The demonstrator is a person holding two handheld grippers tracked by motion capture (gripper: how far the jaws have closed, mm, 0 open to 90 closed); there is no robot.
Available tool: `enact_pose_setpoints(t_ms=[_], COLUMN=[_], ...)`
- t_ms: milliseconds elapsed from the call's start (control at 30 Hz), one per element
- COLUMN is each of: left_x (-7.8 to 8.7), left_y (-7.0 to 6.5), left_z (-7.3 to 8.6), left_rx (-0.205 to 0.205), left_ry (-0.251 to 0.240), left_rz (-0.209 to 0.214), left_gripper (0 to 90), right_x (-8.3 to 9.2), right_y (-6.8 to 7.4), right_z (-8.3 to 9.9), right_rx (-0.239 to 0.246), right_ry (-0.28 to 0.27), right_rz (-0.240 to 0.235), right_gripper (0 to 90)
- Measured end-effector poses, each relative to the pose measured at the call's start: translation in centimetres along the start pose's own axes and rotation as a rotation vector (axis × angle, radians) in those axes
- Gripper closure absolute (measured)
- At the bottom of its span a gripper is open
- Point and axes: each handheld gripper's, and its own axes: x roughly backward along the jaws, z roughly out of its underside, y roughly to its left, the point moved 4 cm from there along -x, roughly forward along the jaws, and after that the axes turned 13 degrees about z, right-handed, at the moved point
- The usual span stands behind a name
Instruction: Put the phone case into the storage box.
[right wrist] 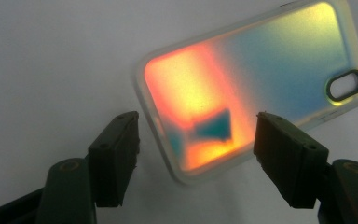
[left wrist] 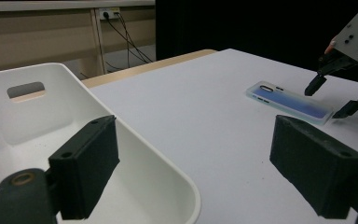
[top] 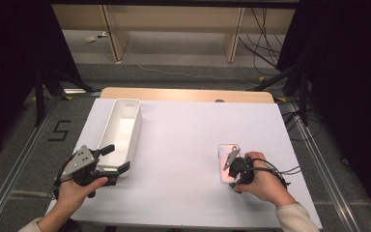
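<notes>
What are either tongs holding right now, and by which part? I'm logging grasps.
Nothing is held. The right tongs stand open astride the phone case's end; the left tongs stand open astride the white bin's rim.

Two hand-held tools over a white surface, one at a bin, one at a phone case.

The left tool (top: pixel 110 158) sits at the near end of a long white bin (top: pixel 121 131), its jaws spread to either side of the bin's near wall, gripped by the left hand (top: pixel 75 191). The right tool (top: pixel 233 166), in the right hand (top: pixel 263 181), hangs over the near part of a pale phone case (top: pixel 225 154) lying flat on the surface (top: pixel 183 145), well apart from the bin. Cables lie on the floor beyond.
</notes>
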Motion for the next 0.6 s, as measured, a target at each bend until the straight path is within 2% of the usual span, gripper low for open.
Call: enact_pose_setpoints(t_ms=[233, 600], left_x=[0.0, 0.0], left_y=[0.0, 0.0], left_z=[0.0, 0.0], left_rx=[0.002, 0.003], left_ry=[-0.003, -0.005], left_rz=[0.001, 0.002], left_gripper=[14.5, 14.5], right_x=[-0.5, -0.5], right_y=[0.0, 0.3], right_z=[-0.4, -1.1], right_rx=[0.035, 0.113], right_ry=[0.025, 0.055], right_rz=[-0.011, -0.043], right_gripper=[34.7, 50.4])
